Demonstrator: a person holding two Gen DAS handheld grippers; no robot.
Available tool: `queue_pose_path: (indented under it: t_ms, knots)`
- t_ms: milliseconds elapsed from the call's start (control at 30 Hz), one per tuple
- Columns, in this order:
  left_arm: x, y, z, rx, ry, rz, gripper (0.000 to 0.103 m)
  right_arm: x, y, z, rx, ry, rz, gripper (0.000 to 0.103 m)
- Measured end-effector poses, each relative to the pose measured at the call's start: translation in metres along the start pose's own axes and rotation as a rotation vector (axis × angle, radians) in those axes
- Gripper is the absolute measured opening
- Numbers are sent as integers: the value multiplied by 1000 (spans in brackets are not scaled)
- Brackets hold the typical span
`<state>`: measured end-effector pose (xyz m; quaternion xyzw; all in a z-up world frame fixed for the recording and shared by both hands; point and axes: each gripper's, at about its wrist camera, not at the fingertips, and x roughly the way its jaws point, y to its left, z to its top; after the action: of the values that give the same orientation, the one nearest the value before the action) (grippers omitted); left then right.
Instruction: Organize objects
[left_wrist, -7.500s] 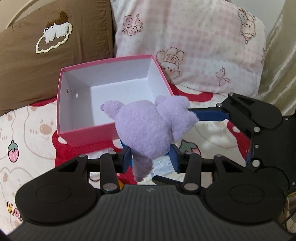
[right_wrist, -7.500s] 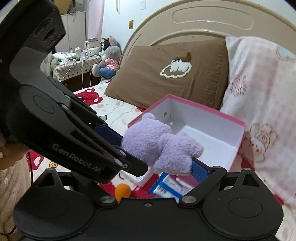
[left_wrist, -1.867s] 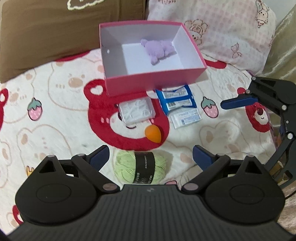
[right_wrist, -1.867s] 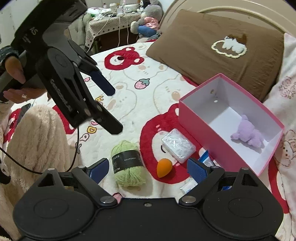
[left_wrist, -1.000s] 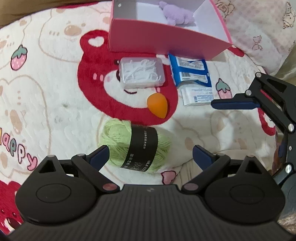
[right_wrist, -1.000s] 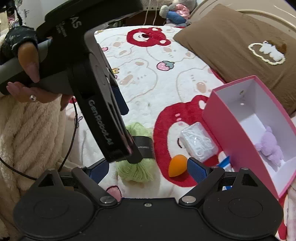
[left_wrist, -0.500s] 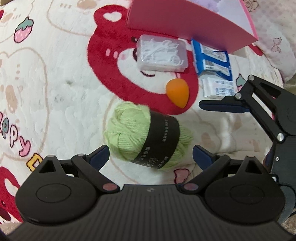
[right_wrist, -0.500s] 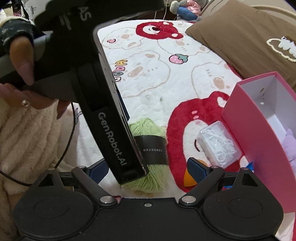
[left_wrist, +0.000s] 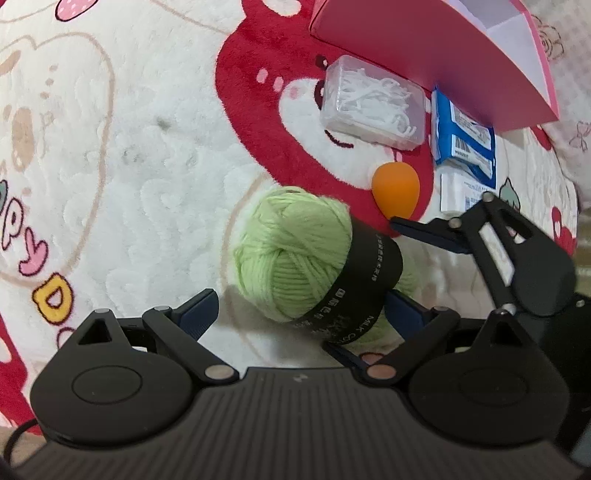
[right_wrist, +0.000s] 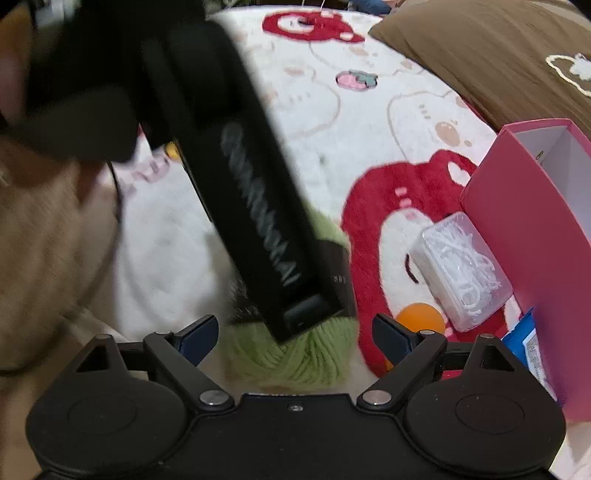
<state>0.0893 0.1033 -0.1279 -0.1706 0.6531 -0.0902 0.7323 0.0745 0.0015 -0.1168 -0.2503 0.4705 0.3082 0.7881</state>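
A green yarn ball (left_wrist: 295, 243) with a black paper band lies on the bear-print blanket. My left gripper (left_wrist: 301, 312) is open and straddles its near end, the right fingertip close to the band. My right gripper (right_wrist: 295, 332) comes from the right, its jaws closing, with the yarn ball (right_wrist: 295, 358) between them and no pad seen pressing. One of its fingers (left_wrist: 424, 230) reaches past the far side of the yarn. The left gripper's black body (right_wrist: 258, 221) hides most of the yarn in the right wrist view. The pink box (left_wrist: 424, 51) stands behind.
Between the yarn and the box lie an orange sponge (left_wrist: 395, 188), a clear case of white picks (left_wrist: 373, 103), blue packets (left_wrist: 463, 136) and a white packet (left_wrist: 458, 192). A brown pillow (right_wrist: 498, 55) lies at the back. A beige fuzzy sleeve (right_wrist: 37, 240) fills the left.
Both grippers have sunk toward the yarn, which now sits between their fingers. The right gripper's finger has slid in behind the yarn. The left gripper's body covers more of the right wrist view.
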Motion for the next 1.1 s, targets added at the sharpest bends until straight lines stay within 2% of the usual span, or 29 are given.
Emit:
queue_pose_path:
  t_ms: [100,267,367,533,567,667,733,800,967,1100]
  knots:
    - [1,-2,0,-9,-18,-5,97,8,0,-4,-12,-10,-20,90]
    - [-3,-10,2,13,-60,11,95,6,-10,-8,83,-31,20,74]
    - [-4,-14,4,14,-78,1,94,2,-14,-12,138,-50,24,71]
    - [-2,-14,8,-25,-102,-41,94,-3,-29,-18,320,-73,48,67]
    - [1,-13,9,-57,-103,-56,94,-5,-33,-20,364,-82,48,66]
    - [6,-16,11,-73,-114,-66,93,-10,-46,-32,526,-125,72,66]
    - [8,-20,10,-72,-133,-77,88,-9,-55,-40,638,-139,98,66]
    - [7,-24,10,-63,-147,-108,75,-10,-60,-45,701,-152,102,66]
    - [5,-28,6,-46,-183,-131,67,-15,-67,-51,758,-162,106,69]
    - [2,-30,3,-23,-211,-128,64,-15,-62,-49,746,-162,109,69]
